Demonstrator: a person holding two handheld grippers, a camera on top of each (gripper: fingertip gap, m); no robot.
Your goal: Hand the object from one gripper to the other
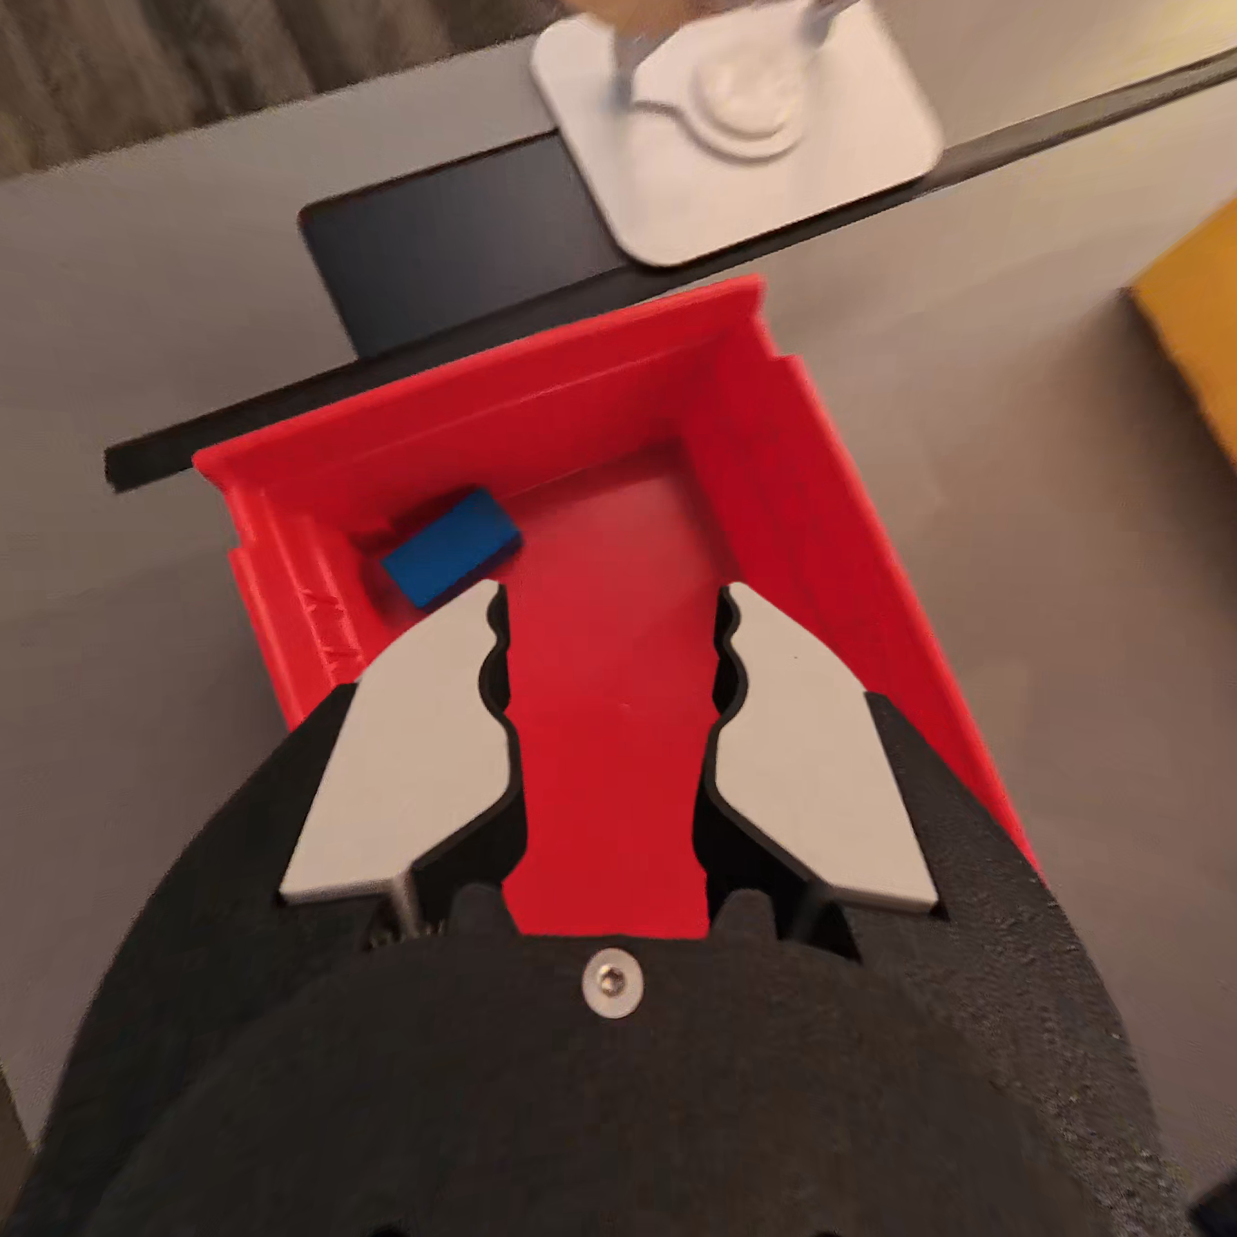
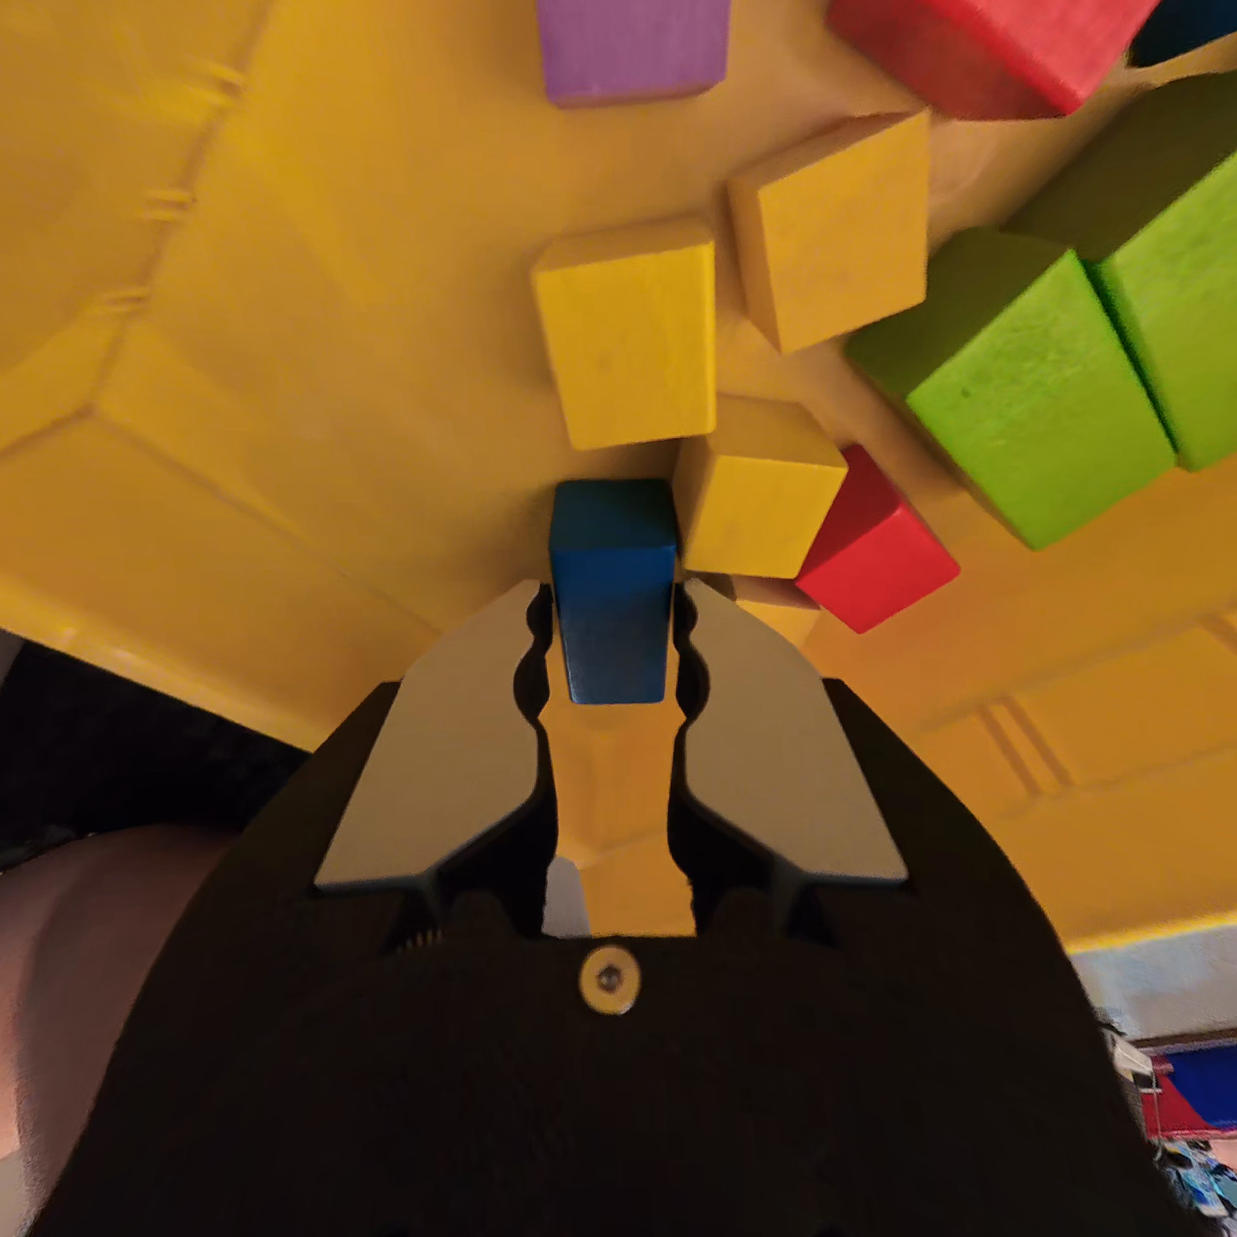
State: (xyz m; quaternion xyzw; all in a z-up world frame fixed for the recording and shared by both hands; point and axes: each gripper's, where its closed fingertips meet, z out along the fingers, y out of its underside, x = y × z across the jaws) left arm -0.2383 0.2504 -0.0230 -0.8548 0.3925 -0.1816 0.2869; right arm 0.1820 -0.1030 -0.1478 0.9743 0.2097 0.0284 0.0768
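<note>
The blue block (image 2: pixel 612 589) stands between the jaws of the right gripper (image 2: pixel 612 592), its long axis running along the fingers toward the camera. Whether the jaws already clamp it cannot be told; narrow gaps appear on both sides. The block sits inside the yellow bin (image 2: pixel 268 335), just beside a yellow block (image 2: pixel 756 515). The left gripper (image 1: pixel 612 589) hangs over the red bin (image 1: pixel 803 535), jaws spread and empty; a second blue block (image 1: pixel 452 545) lies in its far left corner.
</note>
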